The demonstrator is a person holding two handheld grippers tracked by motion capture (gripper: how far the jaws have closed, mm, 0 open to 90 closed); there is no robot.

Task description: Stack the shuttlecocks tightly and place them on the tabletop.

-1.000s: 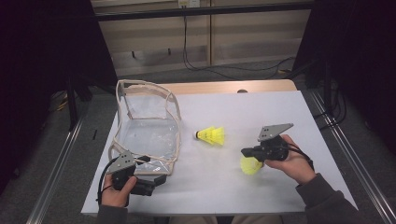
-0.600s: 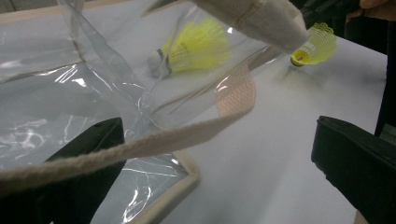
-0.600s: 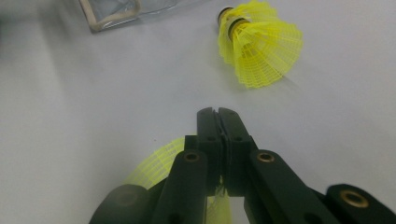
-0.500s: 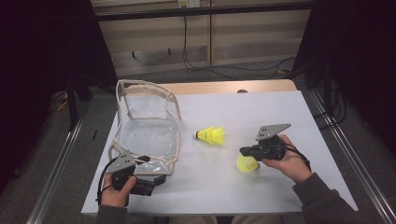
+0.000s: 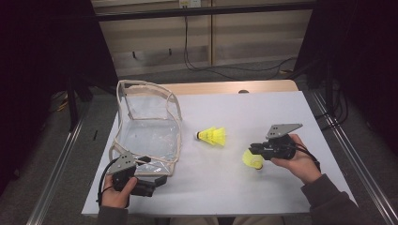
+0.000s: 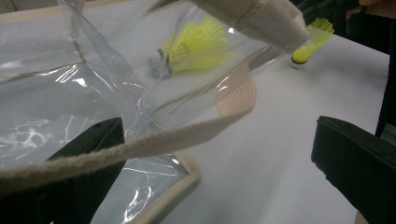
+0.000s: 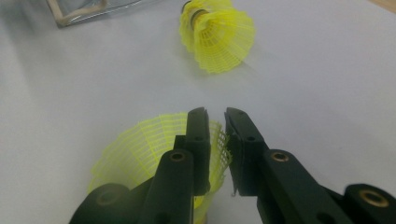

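R claw (image 7: 215,126) jaws just parting, skirt edge between, yellow shuttlecock (image 7: 154,154), no legible writing

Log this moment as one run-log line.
right claw: jaws just opening, shuttlecock skirt edge between them | left claw: at clear bag rim | second shuttlecock: lying on table

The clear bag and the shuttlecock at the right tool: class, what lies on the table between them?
In the high view, a second yellow shuttlecock lies on its side between the clear bag and the shuttlecock at the right tool.

white table top (image 5: 263,122) | black cables (image 5: 220,65) on floor behind | wooden panel wall (image 5: 244,28)
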